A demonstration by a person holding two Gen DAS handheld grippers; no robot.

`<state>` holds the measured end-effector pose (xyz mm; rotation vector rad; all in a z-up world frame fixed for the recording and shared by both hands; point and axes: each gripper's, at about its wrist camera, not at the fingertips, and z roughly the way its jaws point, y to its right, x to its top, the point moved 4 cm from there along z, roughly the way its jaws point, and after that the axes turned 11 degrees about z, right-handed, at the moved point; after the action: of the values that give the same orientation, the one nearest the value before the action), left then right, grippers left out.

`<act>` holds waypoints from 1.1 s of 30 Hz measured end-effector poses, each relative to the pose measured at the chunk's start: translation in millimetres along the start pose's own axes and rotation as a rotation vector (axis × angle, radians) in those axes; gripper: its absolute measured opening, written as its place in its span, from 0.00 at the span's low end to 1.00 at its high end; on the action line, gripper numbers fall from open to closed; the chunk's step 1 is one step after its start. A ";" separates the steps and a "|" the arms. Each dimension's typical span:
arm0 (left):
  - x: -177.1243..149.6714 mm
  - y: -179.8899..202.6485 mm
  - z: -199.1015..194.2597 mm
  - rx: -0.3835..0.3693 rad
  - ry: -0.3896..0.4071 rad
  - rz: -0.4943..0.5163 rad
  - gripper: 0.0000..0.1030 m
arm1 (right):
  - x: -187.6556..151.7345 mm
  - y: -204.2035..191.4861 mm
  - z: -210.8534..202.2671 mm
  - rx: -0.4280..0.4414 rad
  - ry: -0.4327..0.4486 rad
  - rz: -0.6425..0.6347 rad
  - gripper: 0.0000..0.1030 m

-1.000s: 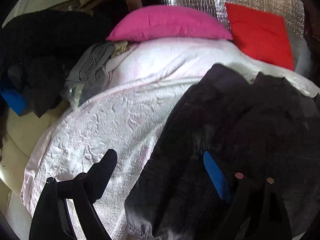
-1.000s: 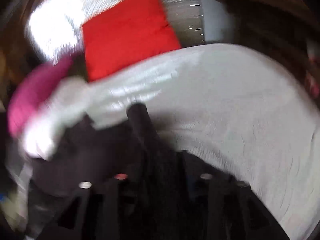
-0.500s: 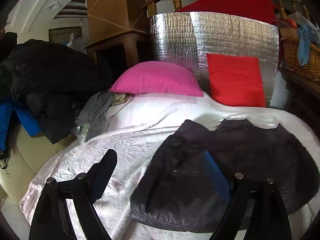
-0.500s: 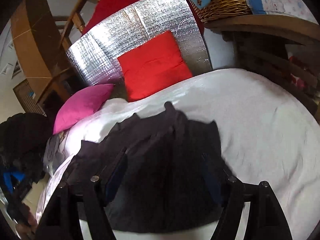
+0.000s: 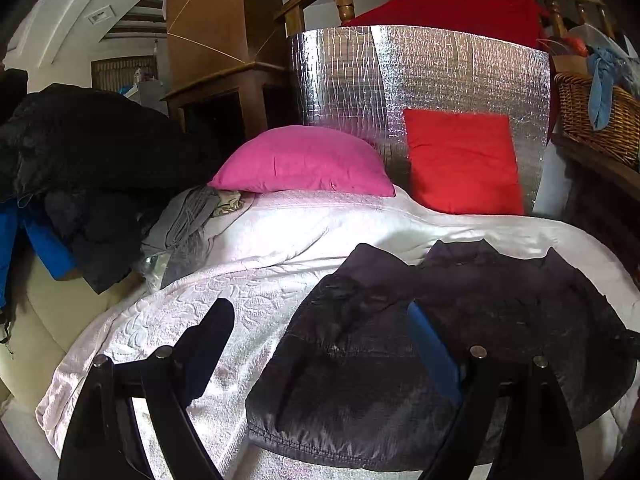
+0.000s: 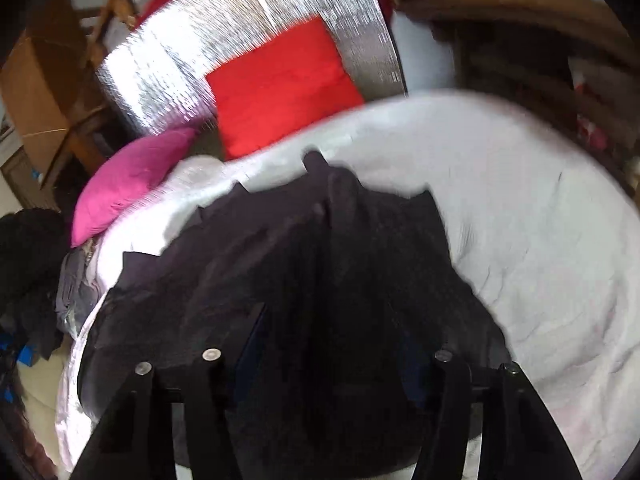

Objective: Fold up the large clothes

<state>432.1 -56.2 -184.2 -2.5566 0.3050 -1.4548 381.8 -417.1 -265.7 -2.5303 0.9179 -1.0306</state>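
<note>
Pink pillow [image 5: 304, 162] and clothes pile [image 5: 92, 184] flank my jacket [image 5: 420, 344] – left fingers [image 5: 320, 344] wide; right fingers [image 6: 324, 344] just narrowed, empty, now nearer it

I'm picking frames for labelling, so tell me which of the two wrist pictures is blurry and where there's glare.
Right wrist view: motion-smeared, the dark jacket and silver foil panel streaked. Left wrist view: sharp, with fisheye bending at the edges; glare on the foil panel and a bright patch on the white bedspread.
</note>
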 end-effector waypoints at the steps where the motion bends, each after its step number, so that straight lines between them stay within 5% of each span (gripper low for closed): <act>1: -0.5 -0.2 0.1 0.003 -0.001 0.003 0.86 | 0.0 3.6 8.9 -0.003 -0.020 0.016 0.56; 8: -2.8 -3.3 3.8 0.009 -0.014 0.001 0.86 | -1.5 1.0 20.6 -0.032 -0.023 -0.013 0.56; 25: -1.6 1.7 0.6 0.002 -0.005 0.011 0.86 | -9.5 -29.5 -28.0 0.133 -0.006 -0.062 0.56; 33: -1.6 8.4 2.6 -0.004 -0.009 0.019 0.86 | -13.8 -33.3 -27.0 0.143 -0.019 -0.080 0.56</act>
<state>432.8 -63.7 -189.0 -2.5559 0.3306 -1.4367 370.6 -382.7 -238.9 -2.4705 0.7161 -1.0540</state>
